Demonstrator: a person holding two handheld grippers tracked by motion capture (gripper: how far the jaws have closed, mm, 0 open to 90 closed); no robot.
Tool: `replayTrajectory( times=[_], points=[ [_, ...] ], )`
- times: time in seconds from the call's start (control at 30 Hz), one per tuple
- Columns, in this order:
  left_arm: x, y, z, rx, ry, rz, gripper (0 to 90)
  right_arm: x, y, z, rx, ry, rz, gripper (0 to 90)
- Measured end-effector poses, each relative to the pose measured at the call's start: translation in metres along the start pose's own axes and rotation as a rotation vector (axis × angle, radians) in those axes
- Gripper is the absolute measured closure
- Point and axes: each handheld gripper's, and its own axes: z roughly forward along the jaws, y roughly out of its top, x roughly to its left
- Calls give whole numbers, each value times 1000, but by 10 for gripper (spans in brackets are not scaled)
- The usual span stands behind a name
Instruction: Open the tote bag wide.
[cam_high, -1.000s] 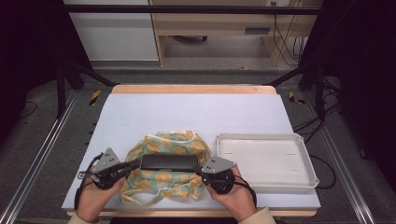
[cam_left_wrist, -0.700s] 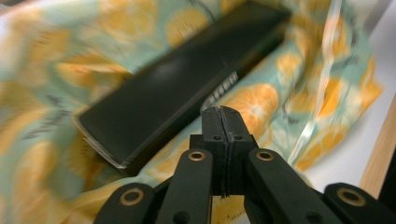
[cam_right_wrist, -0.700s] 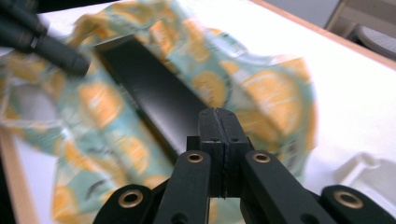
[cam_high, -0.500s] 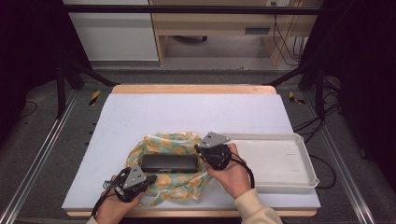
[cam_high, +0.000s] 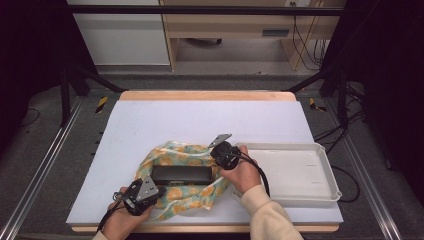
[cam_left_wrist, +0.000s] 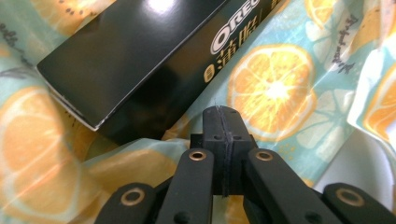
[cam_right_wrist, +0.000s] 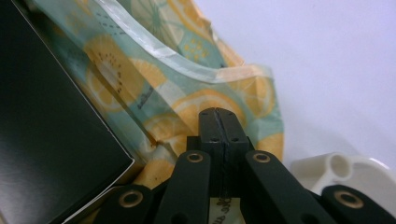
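Work in hand: you seem to be wrapping the black box (cam_high: 181, 174) in the orange-print cloth (cam_high: 176, 200), which lies spread under it near the front of the table (cam_high: 165, 120).
Left gripper (cam_high: 148, 192): jaws pressed together. In the left gripper view (cam_left_wrist: 223, 122) the tips sit over the cloth's near edge; whether a fold is pinched between them, you cannot tell.
Right gripper (cam_high: 220, 149): jaws together too, at the cloth's far right corner. In the right gripper view (cam_right_wrist: 220, 122) cloth bunches around the tips, but a grip is not certain.
Box: it lies flat on the middle of the cloth, long side across the table.
Risk, slipping: the cloth looks thin and slick; if you pull with only an edge caught, it may slide out.
Risk, dragging: a low sideways pull could shift the box off centre.
Risk, tray: the white tray (cam_high: 320, 172) lies just beside your right hand (cam_high: 241, 172); a wide swing could knock it.
Edges: the cloth's near edge lies close to the table's front edge.
Open room: the far half of the table is bare, so you can lift and fold that way.
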Motion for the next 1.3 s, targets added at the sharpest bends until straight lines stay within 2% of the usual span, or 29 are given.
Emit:
replayTrajectory(
  times=[0.17,0.37,0.53,0.67,0.7,0.73,0.77,0.97,1.13,1.2,1.3],
  points=[
    [4,-1,0,10,7,-2,900,0,0,9,52,5,-9,900],
    [6,-2,0,15,2,-6,900,-1,-1,17,89,7,-8,900],
    [9,-1,-8,-21,-18,-35,900,0,-1,22,94,14,-10,900],
    [12,2,-20,-83,-48,-73,900,0,-1,14,38,12,8,900],
    [13,3,-23,-104,-56,-88,900,-1,-2,10,12,9,13,900],
    [13,5,-26,-119,-63,-95,900,0,-2,-1,-37,-6,27,900],
    [14,6,-28,-129,-63,-99,900,0,-2,-1,-37,-6,27,900],
    [15,9,-34,-160,-75,-112,900,0,-10,-26,-151,-8,49,900],
    [16,13,-42,-187,-66,-116,900,2,-18,-41,-195,-14,62,900],
    [19,15,-46,-209,-71,-133,900,4,-24,-48,-212,-12,67,900],
    [27,18,-50,-221,-41,-135,900,10,-33,-56,-239,-10,75,900]
  ],
)
